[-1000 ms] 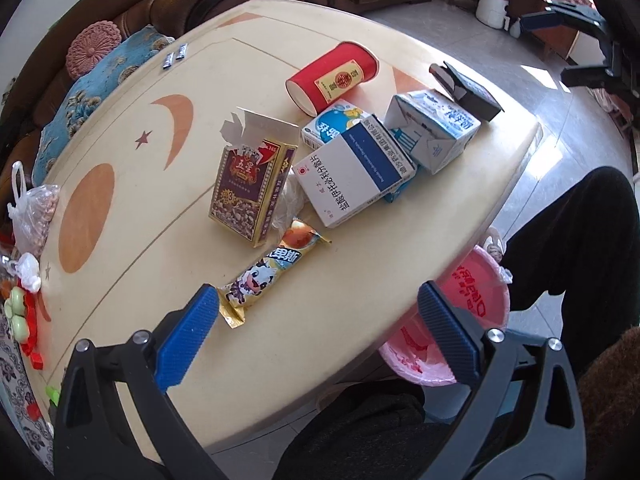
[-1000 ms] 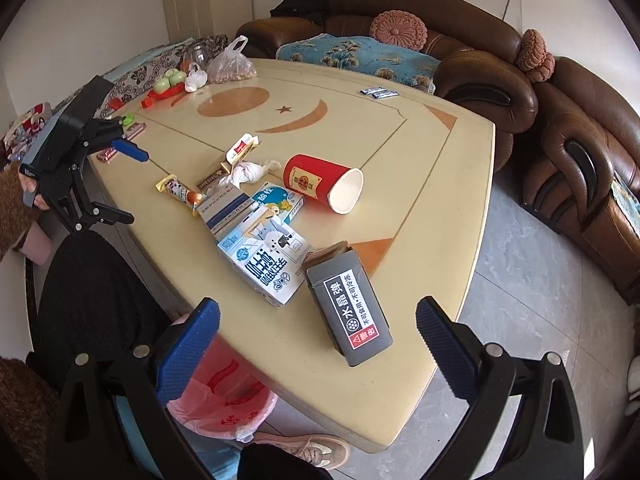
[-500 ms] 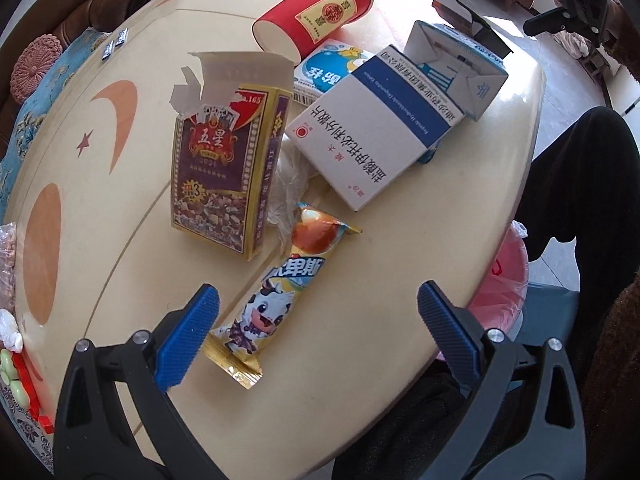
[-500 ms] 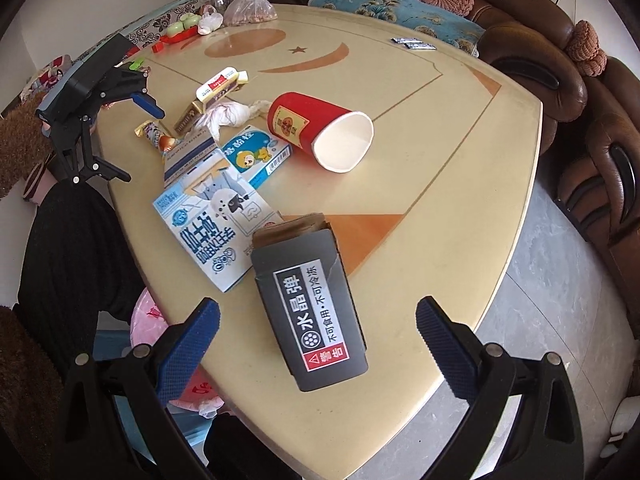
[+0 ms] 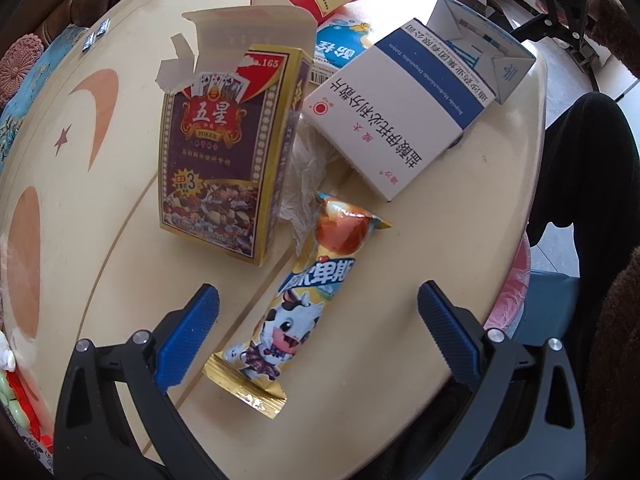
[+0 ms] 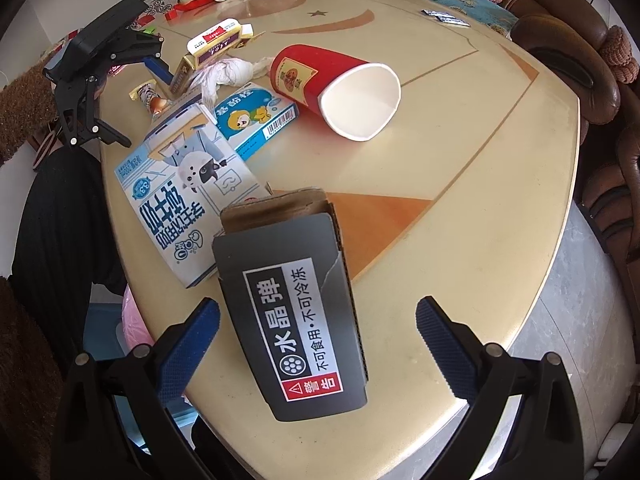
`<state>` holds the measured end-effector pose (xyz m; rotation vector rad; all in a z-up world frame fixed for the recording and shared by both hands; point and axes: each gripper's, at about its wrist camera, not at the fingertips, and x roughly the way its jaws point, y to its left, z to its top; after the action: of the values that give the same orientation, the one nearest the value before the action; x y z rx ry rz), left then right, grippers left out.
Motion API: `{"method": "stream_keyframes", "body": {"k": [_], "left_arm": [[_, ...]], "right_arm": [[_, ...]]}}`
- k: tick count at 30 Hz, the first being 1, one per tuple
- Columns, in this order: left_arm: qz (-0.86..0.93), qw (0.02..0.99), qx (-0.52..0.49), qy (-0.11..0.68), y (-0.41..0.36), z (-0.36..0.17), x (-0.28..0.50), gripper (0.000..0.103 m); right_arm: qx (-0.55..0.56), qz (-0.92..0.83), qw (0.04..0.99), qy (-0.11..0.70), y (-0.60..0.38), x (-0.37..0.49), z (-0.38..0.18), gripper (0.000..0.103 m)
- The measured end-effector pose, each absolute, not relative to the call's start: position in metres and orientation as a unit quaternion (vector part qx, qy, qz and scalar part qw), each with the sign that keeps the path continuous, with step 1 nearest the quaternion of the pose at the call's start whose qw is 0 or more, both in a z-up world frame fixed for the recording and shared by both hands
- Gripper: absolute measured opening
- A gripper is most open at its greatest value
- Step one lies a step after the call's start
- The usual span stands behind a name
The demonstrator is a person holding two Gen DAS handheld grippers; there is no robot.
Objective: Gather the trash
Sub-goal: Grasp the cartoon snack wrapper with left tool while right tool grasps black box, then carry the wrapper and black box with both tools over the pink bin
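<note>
Table [image 6: 460, 184]: cream top with orange inlays of a crescent, a star and a triangle; all trash lies on it, clustered toward the near edge.

Milk carton [image 6: 180, 208]: white and pale blue, lying flat, cartoon sheep figure and large blue Chinese lettering, "33" in a small circle. It touches the grey box.

Grey box [image 6: 296, 320]: dark cardboard, torn open at the far end, label reading 水晶弹 · 不可食用·不可冷冻, red warning strip 警告. It lies between the right gripper's [image 6: 318, 334] fingers, which are spread wide and not touching it.

Paper cup [image 6: 336, 88]: red with gold emblem, on its side, white mouth toward the right wrist camera.

Medicine box [image 5: 400, 116]: white with a blue band, Chinese print upside-down, red circle mark, propped on other items.

Card box [image 5: 228, 152]: purple and gold, standing upright, flap torn open, marked "五星", "POKER", "No.165", and a yellow "3".

Blue-white carton [image 6: 256, 120]: cartoon bear, barcode, beside the cup.

Snack wrapper [image 5: 304, 304]: yellow-gold, cartoon cow, Chinese characters, flat on the table between the left gripper's [image 5: 318, 332] wide-spread fingers, untouched.

Crumpled clear plastic [image 5: 308, 172]: between card box and wrapper.

Pink bag-lined bin [image 5: 512, 292]: below the table edge.
</note>
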<state>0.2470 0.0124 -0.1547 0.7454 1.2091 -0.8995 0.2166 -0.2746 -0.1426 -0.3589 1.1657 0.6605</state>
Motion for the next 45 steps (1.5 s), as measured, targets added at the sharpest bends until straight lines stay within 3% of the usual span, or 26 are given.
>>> {"method": "stream_keyframes", "body": {"k": [9,12,14,24,26,29,35,45], "left_arm": [[-0.412,0.663,0.326,0.534,0.012,-0.154,0.249,0.095],[-0.413,0.663,0.328,0.532,0.009,-0.152,0.247,0.089],[-0.412,0.664,0.33,0.529,0.005,-0.148,0.245,0.079],[-0.399,0.664,0.332,0.539,-0.004,-0.141,0.234,0.049],[-0.39,0.667,0.328,0.544,-0.005,-0.142,0.233,0.035],[-0.374,0.673,0.317,0.553,-0.002,-0.144,0.236,0.025],[-0.316,0.705,0.291,0.565,0.003,-0.145,0.232,0.019],[-0.248,0.751,0.219,0.571,0.021,-0.142,0.224,0.017]], "right_arm": [[-0.17,0.303,0.764,0.544,-0.264,0.215,-0.154,0.069],[-0.176,0.296,0.765,0.544,-0.263,0.21,-0.157,0.062],[-0.177,0.287,0.768,0.544,-0.262,0.208,-0.158,0.056],[-0.158,0.238,0.781,0.555,-0.258,0.201,-0.161,0.055],[-0.15,0.222,0.784,0.56,-0.258,0.2,-0.16,0.055],[-0.137,0.196,0.791,0.563,-0.257,0.197,-0.161,0.054],[-0.141,0.142,0.805,0.559,-0.25,0.191,-0.158,0.054],[-0.107,0.069,0.838,0.531,-0.257,0.177,-0.133,0.054]]}}
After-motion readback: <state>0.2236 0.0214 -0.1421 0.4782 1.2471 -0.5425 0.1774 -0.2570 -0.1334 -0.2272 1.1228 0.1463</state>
